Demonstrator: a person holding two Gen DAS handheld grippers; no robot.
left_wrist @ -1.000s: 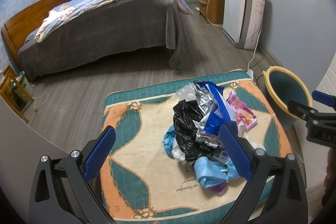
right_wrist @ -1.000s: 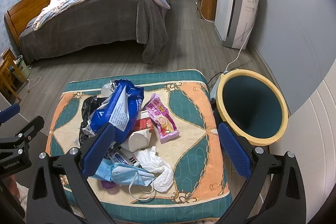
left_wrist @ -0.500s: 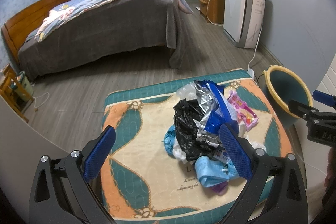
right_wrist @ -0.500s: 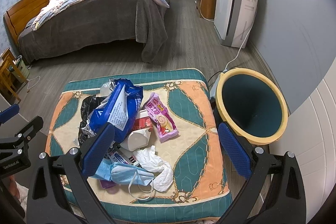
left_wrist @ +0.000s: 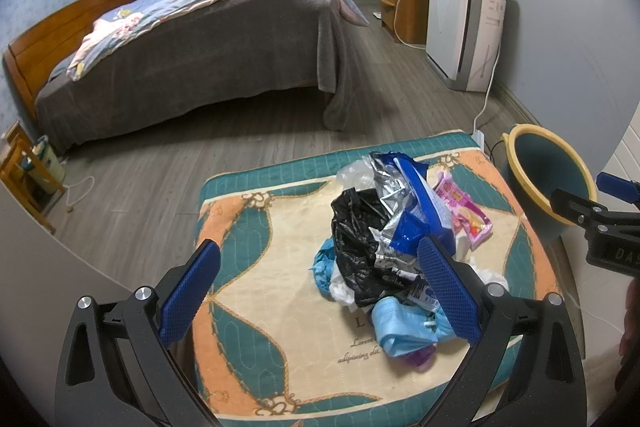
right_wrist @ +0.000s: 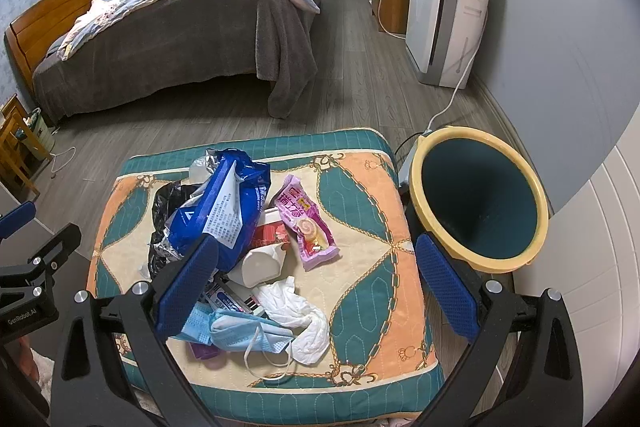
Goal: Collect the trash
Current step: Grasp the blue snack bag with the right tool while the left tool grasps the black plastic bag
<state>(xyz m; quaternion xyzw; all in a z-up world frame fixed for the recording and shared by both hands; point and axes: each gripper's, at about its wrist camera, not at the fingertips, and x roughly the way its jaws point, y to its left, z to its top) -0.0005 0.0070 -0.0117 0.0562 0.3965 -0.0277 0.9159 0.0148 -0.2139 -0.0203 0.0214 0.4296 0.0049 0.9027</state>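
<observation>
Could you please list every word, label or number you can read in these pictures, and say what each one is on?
"GenRobot.AI": on the body of the left gripper, seen from the right wrist view.
"DAS", cut off by the frame edge: on the body of the right gripper, seen from the left wrist view.
"Lorem", then cursive too small to read: on the patterned cushion.
Blue wipes pack: printed label too small.
Pink snack wrapper: large characters, not legible.

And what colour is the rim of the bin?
Yellow rim on a dark teal bin; clearest in the right wrist view.
</observation>
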